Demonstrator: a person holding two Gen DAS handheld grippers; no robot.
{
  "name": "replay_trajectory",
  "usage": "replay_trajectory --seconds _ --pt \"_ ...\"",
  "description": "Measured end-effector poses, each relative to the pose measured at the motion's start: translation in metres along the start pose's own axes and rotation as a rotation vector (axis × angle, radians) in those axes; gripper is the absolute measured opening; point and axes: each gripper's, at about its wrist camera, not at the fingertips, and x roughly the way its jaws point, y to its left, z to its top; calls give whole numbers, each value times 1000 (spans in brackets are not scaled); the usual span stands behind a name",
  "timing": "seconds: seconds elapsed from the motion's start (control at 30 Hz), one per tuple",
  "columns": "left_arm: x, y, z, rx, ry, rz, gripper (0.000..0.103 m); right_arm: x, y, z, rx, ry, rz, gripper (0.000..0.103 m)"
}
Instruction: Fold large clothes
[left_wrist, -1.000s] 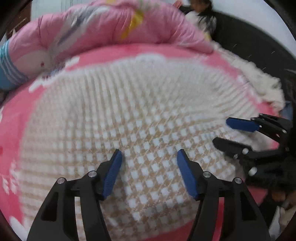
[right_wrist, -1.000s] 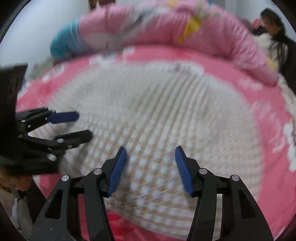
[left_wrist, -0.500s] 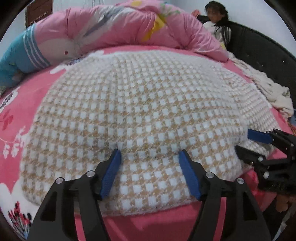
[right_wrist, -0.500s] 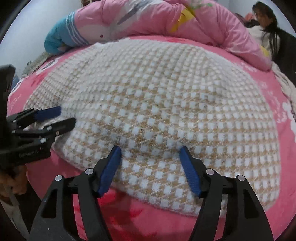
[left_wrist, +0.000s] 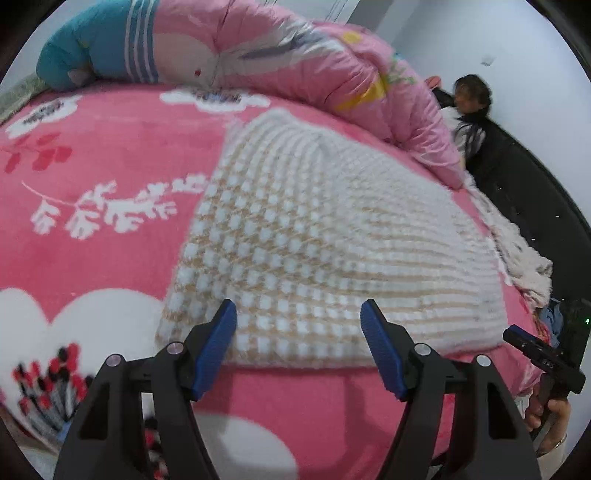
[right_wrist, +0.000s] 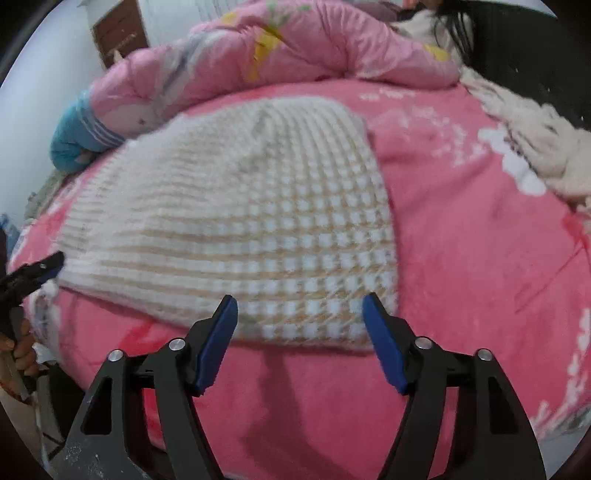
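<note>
A white and tan checked knit garment (left_wrist: 314, 240) lies flat on the pink flowered bed cover (left_wrist: 103, 229). My left gripper (left_wrist: 297, 314) hovers over the garment's near left corner. Its jaws are opening, and the blue pads are clear of the knit. In the right wrist view the same garment (right_wrist: 240, 229) lies left of centre. My right gripper (right_wrist: 299, 314) hangs over its near right corner, jaws opening, gripping nothing. Each gripper shows in the other's view: the right gripper (left_wrist: 532, 347) at the right edge, the left gripper (right_wrist: 33, 273) at the left edge.
A rolled pink quilt (left_wrist: 277, 62) with a teal end (left_wrist: 85, 48) runs along the back of the bed. A person (left_wrist: 472, 107) sits at the far right by a dark padded headboard (left_wrist: 535, 192). A cream fluffy cloth (left_wrist: 524, 258) lies along the right side.
Both grippers have drawn back toward the near edge of the bed and moved apart, the left one leftward and the right one rightward. Their jaws stand wider, and more pink cover shows.
</note>
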Motion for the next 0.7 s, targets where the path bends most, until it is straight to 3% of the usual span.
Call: replay_trajectory --seconds 0.07,0.23,0.33,0.53,0.63,0.7 --pt "-26 -18 -10 51 -50 10 74 -24 3 -10 4 -30 17 83" --pt "-72 -62 -36 162 -122 53 97 -55 32 -33 -35 -73 18 94" --pt "-86 -85 -42 178 -163 71 98 -58 43 -30 -56 -94 -33 95" --pt "-89 -129 -46 296 -240 253 98 -63 55 -19 -86 -182 -151 95" --pt "-85 -137 -49 296 -262 357 98 -67 62 -17 -105 -203 -186 95" --pt "-82 -136 -51 263 -255 376 98 -64 62 -17 -95 -189 -188 95"
